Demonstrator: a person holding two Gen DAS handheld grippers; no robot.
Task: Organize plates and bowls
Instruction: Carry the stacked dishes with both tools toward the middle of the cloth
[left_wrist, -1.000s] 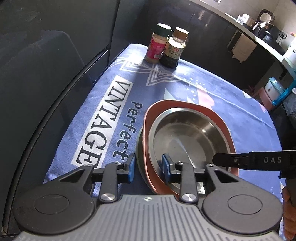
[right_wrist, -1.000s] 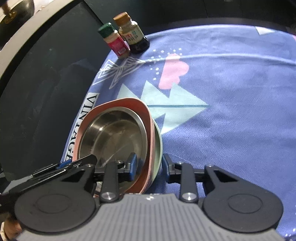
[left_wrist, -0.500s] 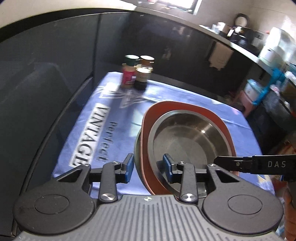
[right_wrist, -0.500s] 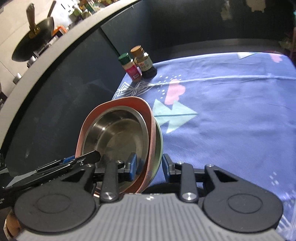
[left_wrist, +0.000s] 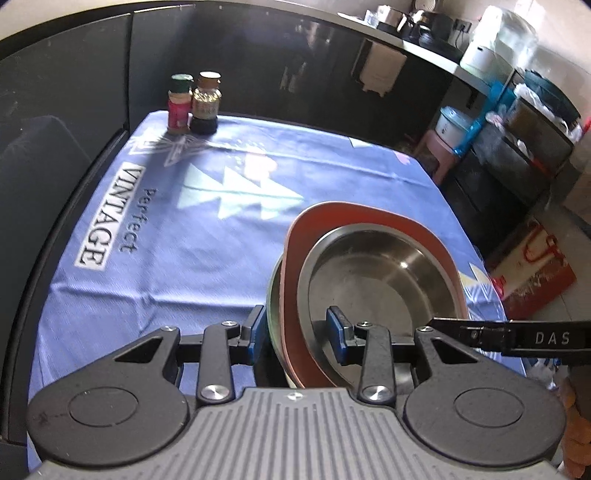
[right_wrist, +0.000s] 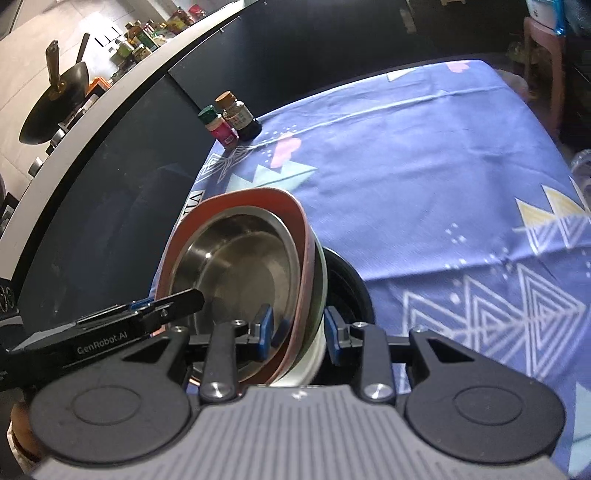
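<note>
Between both grippers' fingers (left_wrist: 336, 328): stacked dishes' (left_wrist: 380, 273) opposite rims.

One stack of dishes (left_wrist: 369, 280) was in view, nested from four pieces as far as the rims showed: one stainless steel bowl (left_wrist: 384, 284) on top, one terracotta-coloured plate (left_wrist: 295, 251) under it, one pale green dish (right_wrist: 320, 284) below that, and one black bowl (right_wrist: 351, 288) at the bottom. Two seasoning bottles (left_wrist: 194, 103) stood side by side: one with a green cap (left_wrist: 180, 105) and one with a tan cap (left_wrist: 207, 103). One printed blue cloth (left_wrist: 184, 240) covered the desk. Two tools were present, the left tool (left_wrist: 295, 330) and the right tool (right_wrist: 297, 330), each with two blue-padded fingers. One wok (right_wrist: 51, 107) hung on the far wall.
</note>
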